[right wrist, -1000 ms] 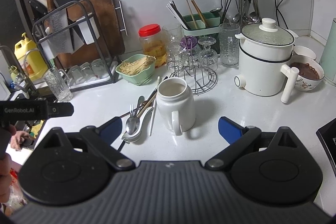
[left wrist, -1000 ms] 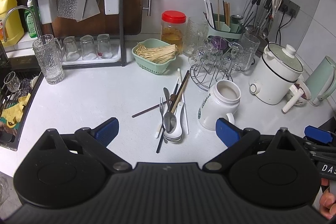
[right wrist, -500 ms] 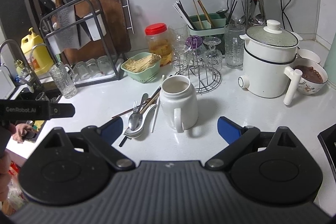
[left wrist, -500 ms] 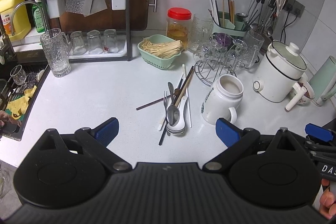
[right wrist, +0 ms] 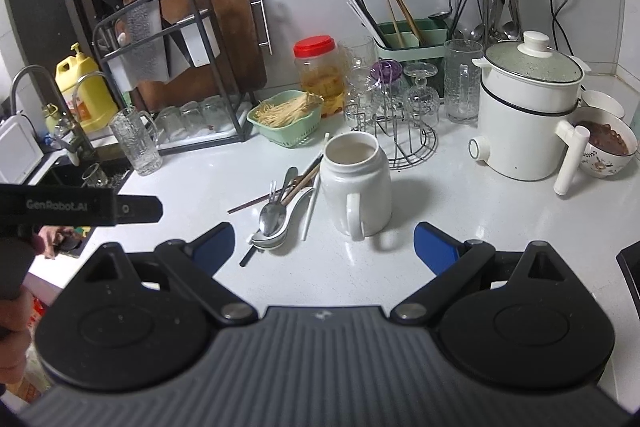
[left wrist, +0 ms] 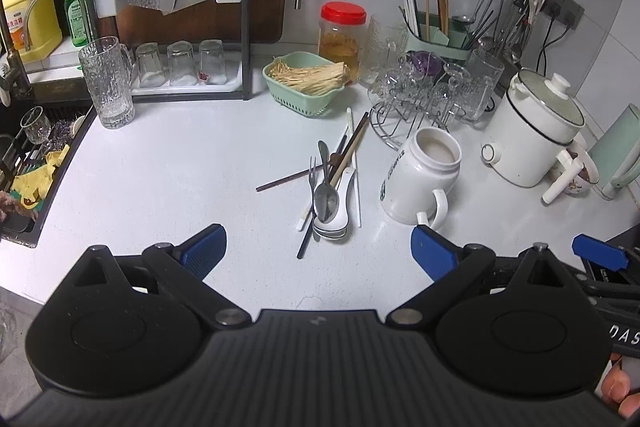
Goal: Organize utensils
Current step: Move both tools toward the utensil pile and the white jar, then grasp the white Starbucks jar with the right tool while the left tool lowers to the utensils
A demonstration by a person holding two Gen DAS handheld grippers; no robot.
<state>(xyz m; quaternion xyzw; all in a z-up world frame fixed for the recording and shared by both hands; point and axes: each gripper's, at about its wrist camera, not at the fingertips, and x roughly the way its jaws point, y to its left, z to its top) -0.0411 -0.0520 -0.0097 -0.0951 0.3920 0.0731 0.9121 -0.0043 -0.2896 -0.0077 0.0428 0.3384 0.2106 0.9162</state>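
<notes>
- The view from the left gripper (left wrist: 316,251) now sits a touch farther back from the counter (left wrist: 180,163) than a second ago, so more bare white worktop shows in front of the utensil pile (left wrist: 330,187); nothing in the pile has shifted.
- The right gripper (right wrist: 324,241) has its jaws a little narrower than a second ago, yet wide apart and empty, lined up with the mug (right wrist: 356,183) ahead of it.
- The left gripper is spread wide too, holding nothing.
- My read: no sorting has begun; both tools are only lining up.
- The pile lies loose on the counter just left of the mug: a shiny steel spoon (left wrist: 326,201) nested on a glossy white ceramic spoon (left wrist: 340,215), a thin steel fork (left wrist: 312,173), dark and pale slim chopsticks (left wrist: 350,151) crossed over them.
- The mug is smooth, white, jar-shaped, empty, its handle facing us.
- The green caddy (right wrist: 412,39) by the wall already holds upright chopsticks, a likely destination.
</notes>
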